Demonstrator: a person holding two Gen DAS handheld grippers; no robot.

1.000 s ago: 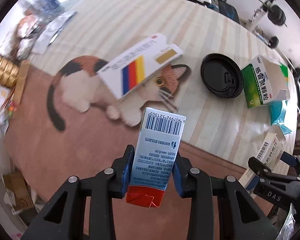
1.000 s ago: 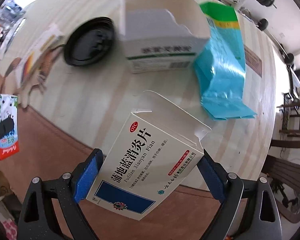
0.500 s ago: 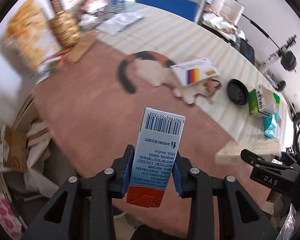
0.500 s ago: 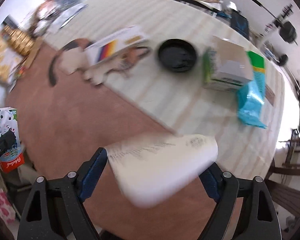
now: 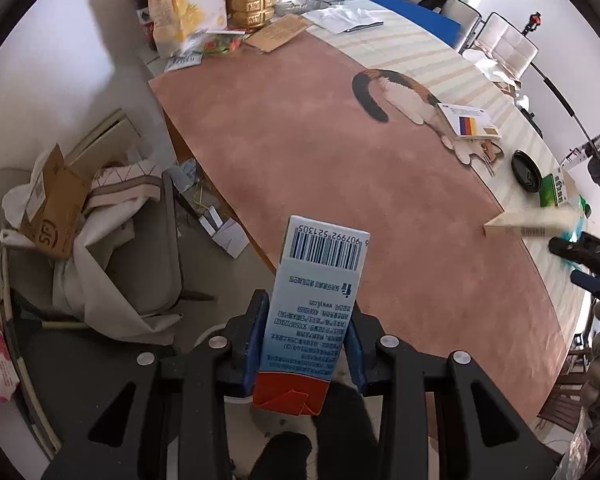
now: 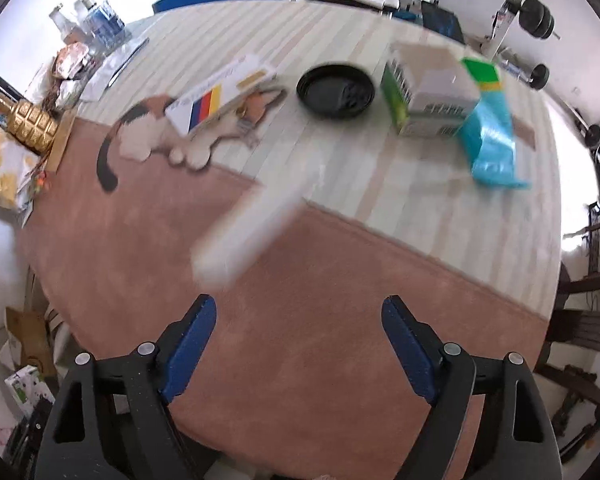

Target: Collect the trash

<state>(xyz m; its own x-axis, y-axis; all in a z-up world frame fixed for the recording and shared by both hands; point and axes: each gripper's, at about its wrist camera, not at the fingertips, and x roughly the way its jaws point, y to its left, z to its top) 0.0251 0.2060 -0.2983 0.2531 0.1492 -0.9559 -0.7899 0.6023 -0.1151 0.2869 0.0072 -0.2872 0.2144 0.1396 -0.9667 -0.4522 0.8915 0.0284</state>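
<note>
The left tongs (image 5: 306, 344) clamp a small blue-and-white carton (image 5: 318, 304) with a barcode and a red end, held past the near edge of the tabletop (image 5: 300, 152), above the floor. The right tongs (image 6: 298, 344) are spread wide and hold nothing. Ahead of them a blurred white box (image 6: 246, 236) appears over the brown part of the tabletop; whether it touches the surface cannot be told. Farther back lie a flat box with colour stripes (image 6: 220, 98), a black lid (image 6: 336, 90), an open green-and-white box (image 6: 428, 92) and a blue packet (image 6: 490, 140) beside it.
</note>
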